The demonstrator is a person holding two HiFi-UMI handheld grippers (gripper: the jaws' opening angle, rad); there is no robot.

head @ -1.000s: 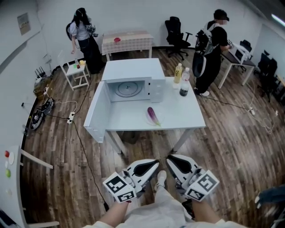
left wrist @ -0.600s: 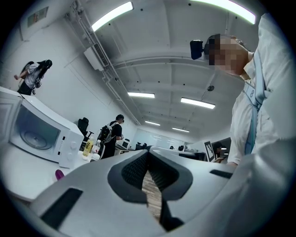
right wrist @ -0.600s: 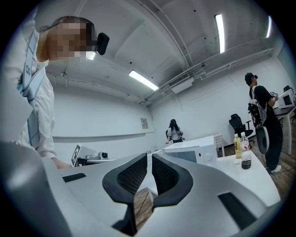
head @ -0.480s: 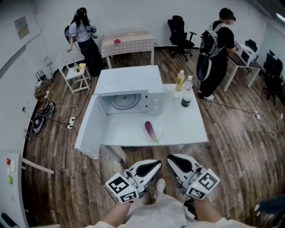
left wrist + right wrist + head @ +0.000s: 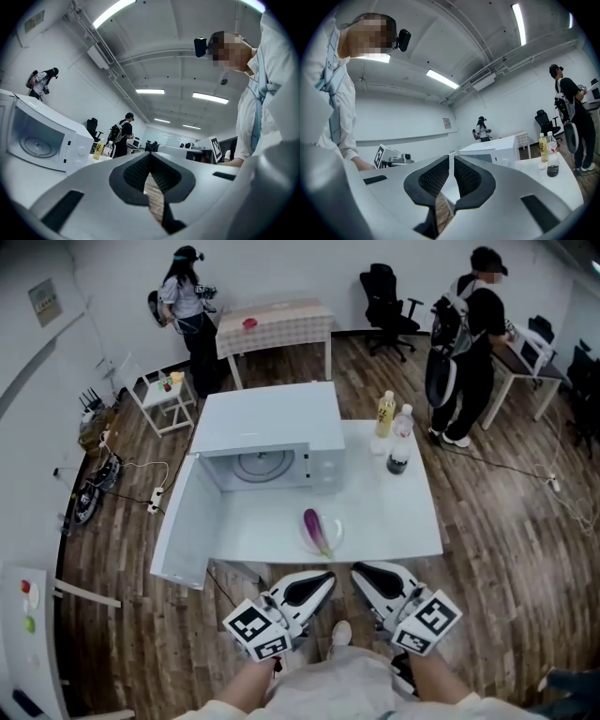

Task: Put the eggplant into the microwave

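One purple, elongated eggplant point(image 5: 317, 530) is lying on the white worktop point(image 5: 398, 517). It is sitting in front of the one white box-shaped microwave point(image 5: 272, 418), whose door point(image 5: 183, 531) is standing open, and just beyond the two claws, touching neither. The left claw point(image 5: 330, 577) is pressing its jaws together on nothing. The right claw point(image 5: 356, 568) is showing a thin slit between its jaws, with nothing in it. Two plastic bottles point(image 5: 384, 412) are standing beside the microwave.

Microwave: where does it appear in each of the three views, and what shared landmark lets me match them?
Head view: the microwave is at centre, its door swung open to the left.
Left gripper view: at the left edge, with the turntable visible.
Right gripper view: just right of centre, beyond the jaws.
Shared landmark: the yellow bottle beside it.
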